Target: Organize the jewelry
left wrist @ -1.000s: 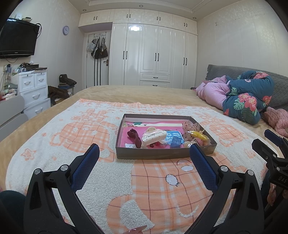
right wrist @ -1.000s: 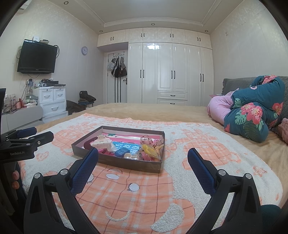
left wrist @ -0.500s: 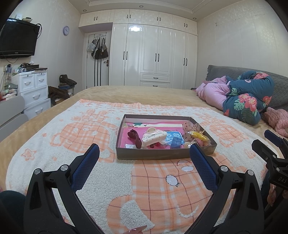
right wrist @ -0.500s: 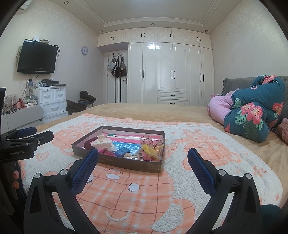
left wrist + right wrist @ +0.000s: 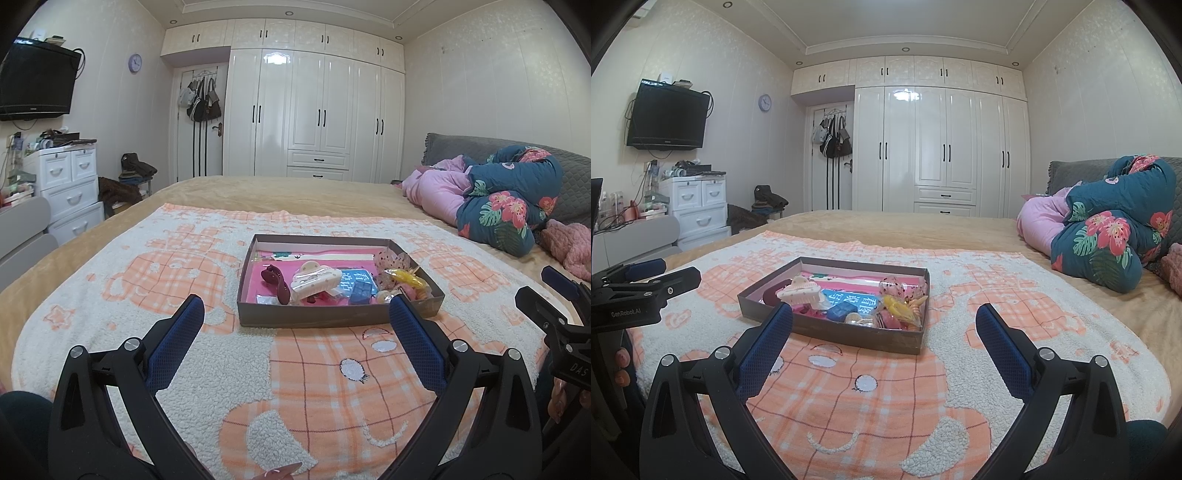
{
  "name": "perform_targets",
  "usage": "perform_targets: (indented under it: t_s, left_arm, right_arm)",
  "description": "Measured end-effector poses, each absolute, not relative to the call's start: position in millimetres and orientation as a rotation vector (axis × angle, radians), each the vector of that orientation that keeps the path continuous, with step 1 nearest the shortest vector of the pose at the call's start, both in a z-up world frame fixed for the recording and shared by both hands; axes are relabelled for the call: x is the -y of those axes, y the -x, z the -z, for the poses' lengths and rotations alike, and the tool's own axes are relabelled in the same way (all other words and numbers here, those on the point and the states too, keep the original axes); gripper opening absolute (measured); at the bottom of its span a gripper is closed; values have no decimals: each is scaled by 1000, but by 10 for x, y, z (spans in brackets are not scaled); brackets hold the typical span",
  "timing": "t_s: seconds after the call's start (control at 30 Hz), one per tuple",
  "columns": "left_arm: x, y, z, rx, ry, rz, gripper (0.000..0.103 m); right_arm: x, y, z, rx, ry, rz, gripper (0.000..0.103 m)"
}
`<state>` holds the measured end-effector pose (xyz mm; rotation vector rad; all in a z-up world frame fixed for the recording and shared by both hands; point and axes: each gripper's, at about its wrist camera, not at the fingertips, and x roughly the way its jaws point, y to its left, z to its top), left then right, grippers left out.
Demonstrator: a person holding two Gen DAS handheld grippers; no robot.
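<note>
The shallow grey cardboard tray point(image 5: 340, 317) of hair clips lies ahead on the orange-checked blanket point(image 5: 314, 387), long axis crosswise. Your left gripper point(image 5: 295, 325) faces it squarely; right gripper point(image 5: 884, 328) sits offset. Both jaws wide, empty.

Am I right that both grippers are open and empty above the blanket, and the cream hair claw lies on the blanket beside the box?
Not quite. The cream hair claw lies inside the box, among the other pieces, as the left wrist view shows. The rest holds: the left gripper and the right gripper are both open and empty above the blanket.
</note>
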<state>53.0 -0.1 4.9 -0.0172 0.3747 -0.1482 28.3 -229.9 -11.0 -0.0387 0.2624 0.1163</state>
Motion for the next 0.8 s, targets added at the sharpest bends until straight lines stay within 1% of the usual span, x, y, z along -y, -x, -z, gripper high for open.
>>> perform_targets:
  t_s: [0.47, 0.6, 0.7, 0.77, 0.8]
  left_arm:
    - [5, -564, -57, -393, 14, 142, 92]
    - [-121, -727, -7, -453, 58, 97, 92]
    - [-354, -1055, 49, -539, 101, 23, 92]
    - [-546, -1309, 96, -586, 138, -22, 92]
    - [-708, -1530, 134, -630, 153, -96, 92]
  right_arm:
    - [2323, -317, 138, -278, 37, -110, 97]
    - [2440, -417, 132, -302, -10, -88, 97]
    - [2734, -708, 120, -372, -90, -6, 97]
    - [3019, -1087, 145, -478, -127, 102, 97]
    - [3272, -1411, 206, -569, -141, 203, 97]
